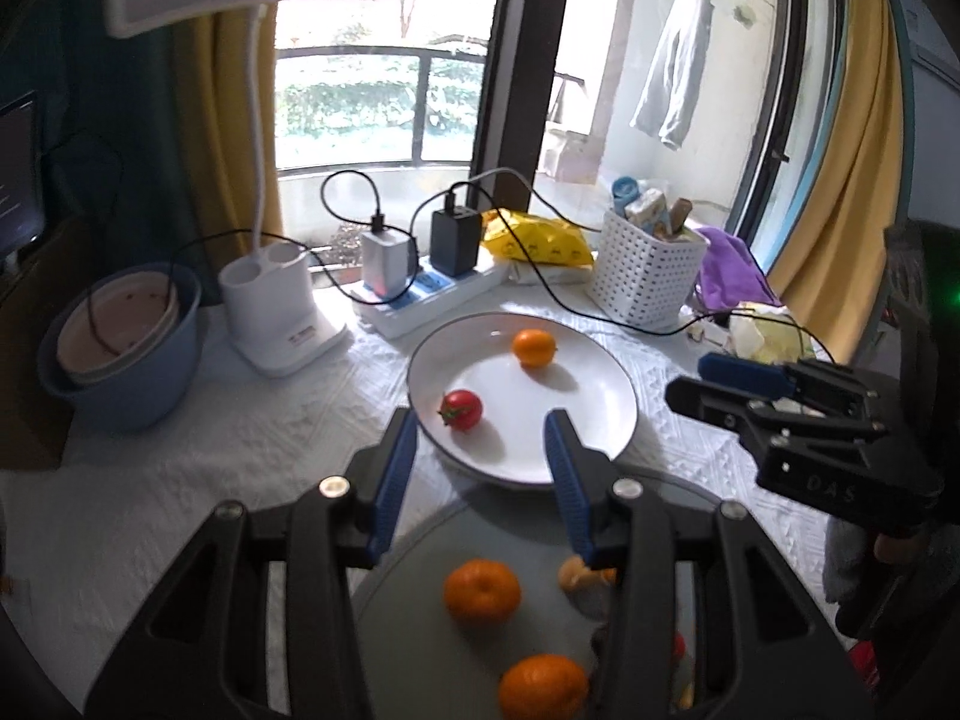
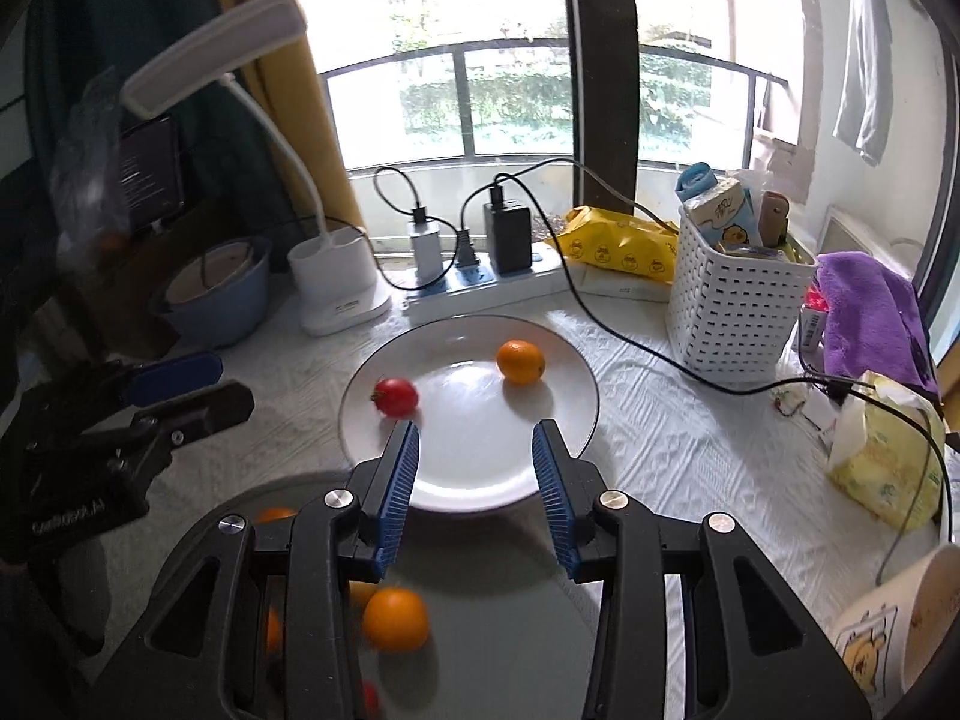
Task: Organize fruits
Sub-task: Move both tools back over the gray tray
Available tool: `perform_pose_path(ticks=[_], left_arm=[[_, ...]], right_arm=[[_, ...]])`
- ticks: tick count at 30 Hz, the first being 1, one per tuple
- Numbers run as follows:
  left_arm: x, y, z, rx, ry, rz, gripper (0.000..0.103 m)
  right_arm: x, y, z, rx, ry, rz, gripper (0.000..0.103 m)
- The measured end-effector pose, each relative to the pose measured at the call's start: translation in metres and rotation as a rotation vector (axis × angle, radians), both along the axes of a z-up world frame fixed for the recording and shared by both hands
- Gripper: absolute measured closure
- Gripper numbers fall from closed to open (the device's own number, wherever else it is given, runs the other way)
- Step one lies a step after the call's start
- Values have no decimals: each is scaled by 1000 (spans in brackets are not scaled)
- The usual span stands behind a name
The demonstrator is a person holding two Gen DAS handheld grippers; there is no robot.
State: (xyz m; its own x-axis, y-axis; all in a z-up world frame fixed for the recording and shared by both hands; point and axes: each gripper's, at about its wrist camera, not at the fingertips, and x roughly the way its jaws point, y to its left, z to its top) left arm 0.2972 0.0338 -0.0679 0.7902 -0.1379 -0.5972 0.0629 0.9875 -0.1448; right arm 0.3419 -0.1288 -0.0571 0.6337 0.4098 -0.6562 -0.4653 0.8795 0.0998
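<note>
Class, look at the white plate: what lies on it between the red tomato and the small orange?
Nothing: between the tomato and the orange the white plate is bare, clearest in the right wrist view.

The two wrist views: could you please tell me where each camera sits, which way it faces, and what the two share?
Left wrist view: sits on the left tongs, looking forward and down at the white plate; its own blue-padded fingers stand apart and empty, and the right tongs show at the right.
Right wrist view: sits on the right tongs, facing the same plate; its own fingers are apart and empty, with the left tongs at the left.
Shared: plate, tomato, small orange, grey tray, white basket, window.
</note>
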Motion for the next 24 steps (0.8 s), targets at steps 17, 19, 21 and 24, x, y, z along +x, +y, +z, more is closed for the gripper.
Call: perform_pose_path(ticks=[17,19,21,24], left_arm=[[-77,4,-23,-59,28,83,39],[-86,3,-27,-69,31,88,37],[-94,1,-31,-72,42,90,37],[-104,-1,-37,-76,55,97,37]], right_arm=[[-73,-16,-15,-39,-3,44,61],[-81,-17,-18,-41,4,53,61],[-88,-17,-23,-42,17,62,61],[-100,-15,-31,-51,36,82,61]])
